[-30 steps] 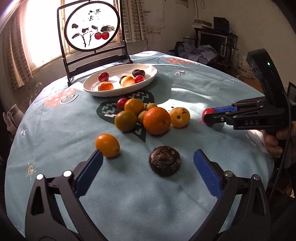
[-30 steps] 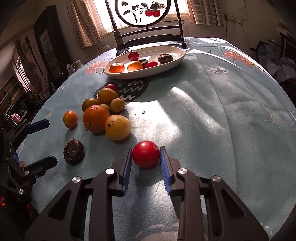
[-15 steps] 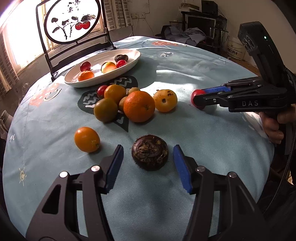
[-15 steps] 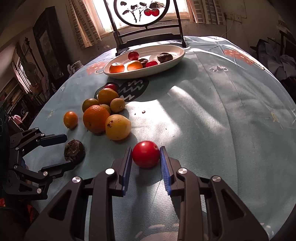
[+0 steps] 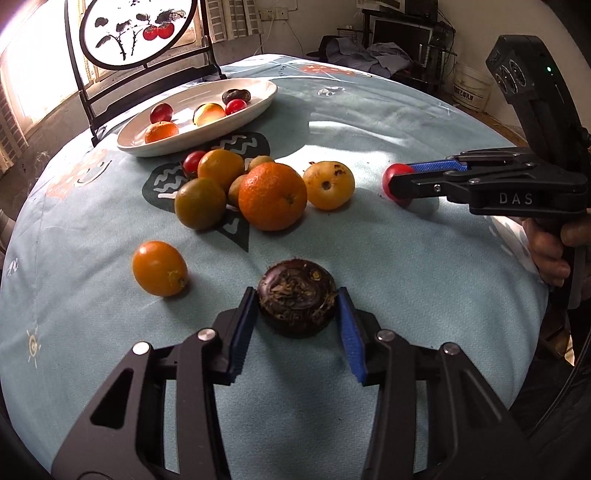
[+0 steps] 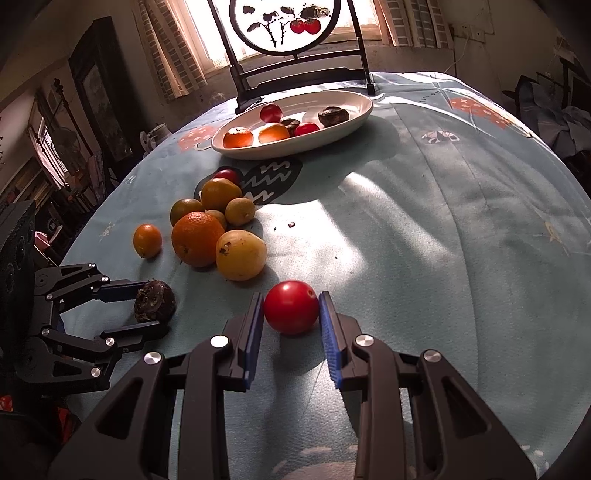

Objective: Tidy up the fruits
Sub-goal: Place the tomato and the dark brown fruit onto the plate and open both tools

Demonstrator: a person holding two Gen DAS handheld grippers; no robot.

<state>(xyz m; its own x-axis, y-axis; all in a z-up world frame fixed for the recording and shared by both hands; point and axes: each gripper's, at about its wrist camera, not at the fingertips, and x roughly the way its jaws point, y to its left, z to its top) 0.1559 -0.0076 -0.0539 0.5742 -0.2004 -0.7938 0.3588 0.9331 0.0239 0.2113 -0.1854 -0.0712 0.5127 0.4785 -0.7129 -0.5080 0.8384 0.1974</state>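
Observation:
A dark brown, rough round fruit (image 5: 297, 295) lies on the light blue tablecloth near the front edge. My left gripper (image 5: 296, 308) has it between its blue pads; the jaws are closing and both pads touch its sides. The right wrist view shows the same grip from the side on the dark fruit (image 6: 155, 304). My right gripper (image 6: 291, 319) is shut on a red tomato (image 6: 291, 306) that rests on the cloth. A pile with a big orange (image 5: 272, 201) and a yellow fruit (image 5: 328, 184) lies mid-table. A white oval plate (image 5: 258, 99) behind it holds several fruits.
A small orange (image 5: 159, 267) lies alone left of the dark fruit. A chair back with a round painted panel (image 5: 136, 33) rises behind the plate. A hand (image 5: 550, 251) holds the right gripper at the table's right edge. Furniture crowds the room behind.
My left gripper's jaws went from wide apart to touching the dark fruit's sides, and the gripper came forward and down around it. The right gripper and its tomato stayed put.

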